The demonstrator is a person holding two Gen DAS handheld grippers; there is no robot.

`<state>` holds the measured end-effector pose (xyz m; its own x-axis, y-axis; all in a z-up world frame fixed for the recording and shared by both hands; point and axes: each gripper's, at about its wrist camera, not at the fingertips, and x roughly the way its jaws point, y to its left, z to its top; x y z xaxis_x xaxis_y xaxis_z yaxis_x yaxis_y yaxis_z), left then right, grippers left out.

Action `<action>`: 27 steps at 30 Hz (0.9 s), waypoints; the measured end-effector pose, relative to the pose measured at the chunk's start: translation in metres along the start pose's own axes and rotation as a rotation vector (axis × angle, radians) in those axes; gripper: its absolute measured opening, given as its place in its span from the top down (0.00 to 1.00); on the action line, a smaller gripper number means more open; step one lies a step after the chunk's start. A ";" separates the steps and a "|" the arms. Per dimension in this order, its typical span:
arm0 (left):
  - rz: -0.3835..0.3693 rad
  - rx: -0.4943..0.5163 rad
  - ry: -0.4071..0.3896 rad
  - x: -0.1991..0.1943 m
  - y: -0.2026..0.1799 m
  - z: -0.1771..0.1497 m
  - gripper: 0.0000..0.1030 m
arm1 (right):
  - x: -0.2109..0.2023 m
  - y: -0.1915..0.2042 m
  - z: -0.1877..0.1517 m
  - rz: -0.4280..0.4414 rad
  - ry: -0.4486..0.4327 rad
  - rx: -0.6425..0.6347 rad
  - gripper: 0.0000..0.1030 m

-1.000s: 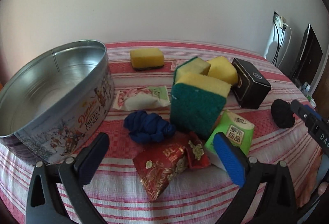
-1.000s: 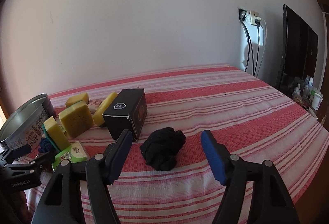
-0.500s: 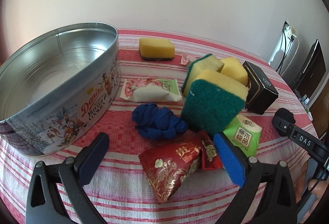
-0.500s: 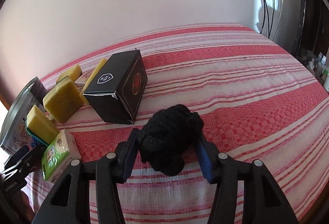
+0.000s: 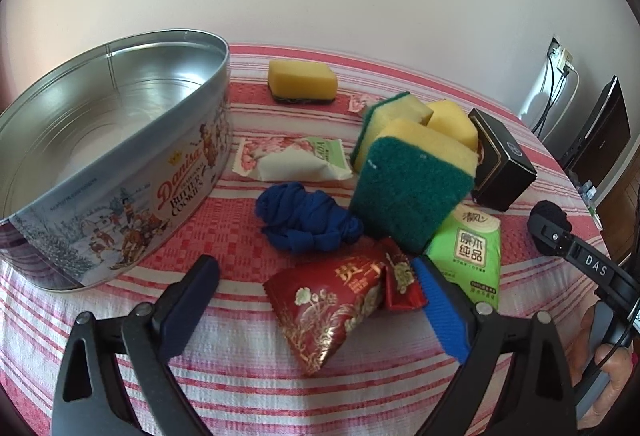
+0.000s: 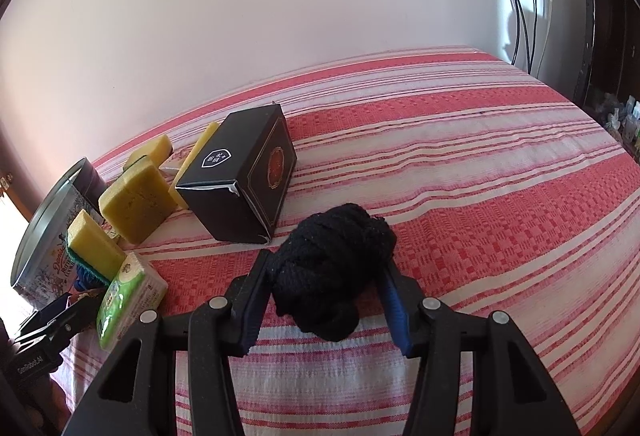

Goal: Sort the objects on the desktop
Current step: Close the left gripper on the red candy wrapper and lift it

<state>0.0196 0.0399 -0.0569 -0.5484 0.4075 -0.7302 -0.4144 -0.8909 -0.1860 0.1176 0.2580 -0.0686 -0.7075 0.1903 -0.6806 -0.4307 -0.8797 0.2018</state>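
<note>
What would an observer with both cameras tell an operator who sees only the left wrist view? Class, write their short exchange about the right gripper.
Operator: What is the right gripper doing?
Observer: The right gripper is closed on the black yarn ball, one finger on each side.
Operator: Is the ball in the air?
Observer: It looks low, with its underside at the striped tablecloth.
Operator: What is on the black box's far side?
Observer: The black box has a round red emblem on that side.
</note>
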 end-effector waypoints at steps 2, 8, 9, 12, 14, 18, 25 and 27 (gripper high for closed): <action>0.021 0.016 0.006 0.000 -0.002 0.000 0.10 | 0.000 -0.001 0.001 0.008 0.002 0.009 0.48; 0.075 0.087 -0.013 0.002 -0.002 0.001 0.36 | 0.000 -0.003 0.001 0.010 0.004 0.014 0.48; 0.086 0.100 -0.016 0.002 -0.003 0.001 0.37 | -0.001 -0.003 0.001 0.011 0.004 0.013 0.48; 0.103 0.114 -0.018 0.003 -0.005 0.002 0.37 | -0.001 -0.003 0.001 0.009 0.002 0.015 0.48; 0.094 0.106 -0.022 0.001 -0.003 0.002 0.38 | -0.001 -0.003 0.001 0.010 0.001 0.014 0.48; 0.078 0.111 -0.028 0.000 -0.001 0.002 0.47 | -0.005 -0.003 0.000 0.009 -0.021 0.009 0.48; 0.034 0.109 -0.040 -0.003 -0.004 0.004 0.51 | -0.014 -0.001 -0.002 -0.008 -0.077 0.000 0.49; 0.028 0.110 -0.047 -0.006 -0.005 0.005 0.54 | -0.017 -0.002 -0.003 -0.014 -0.094 0.006 0.49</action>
<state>0.0211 0.0425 -0.0483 -0.5931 0.3942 -0.7020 -0.4744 -0.8756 -0.0909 0.1318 0.2552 -0.0591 -0.7507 0.2423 -0.6146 -0.4437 -0.8742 0.1972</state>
